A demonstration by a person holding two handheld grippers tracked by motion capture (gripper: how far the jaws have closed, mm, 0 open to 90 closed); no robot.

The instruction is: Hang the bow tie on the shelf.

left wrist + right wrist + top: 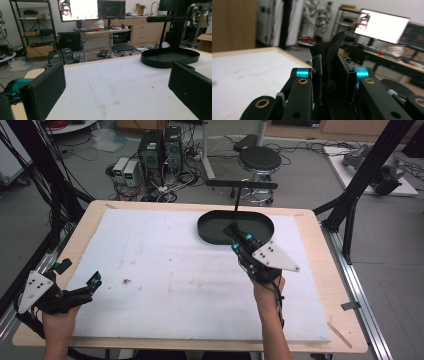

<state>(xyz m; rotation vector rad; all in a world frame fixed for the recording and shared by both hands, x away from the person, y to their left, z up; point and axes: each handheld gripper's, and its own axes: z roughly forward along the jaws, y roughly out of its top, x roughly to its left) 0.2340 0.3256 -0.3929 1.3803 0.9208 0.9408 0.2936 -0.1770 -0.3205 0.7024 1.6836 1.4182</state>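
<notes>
Black strap (pixel 332 60): a flat strip of dark, flexible material, clamped between the jaws of the right gripper (pixel 331 75), its free end rising above the jaw tips and curling to a point. In the high view the right gripper (pixel 239 239) is held up over the near rim of the black oval tray (pixel 210 236), at the far right part of the white board (pixel 160 275); the strap itself cannot be made out there. The tray carries a thin upright post with a flat black crossbar (pixel 242 184) on top. Left gripper (pixel 95 282): at the near left edge of the board, low over the surface, jaws spread wide with nothing between them; its own view looks across the bare board toward the tray (pixel 170 58). The board rests on a wooden table (pixel 320 270).
</notes>
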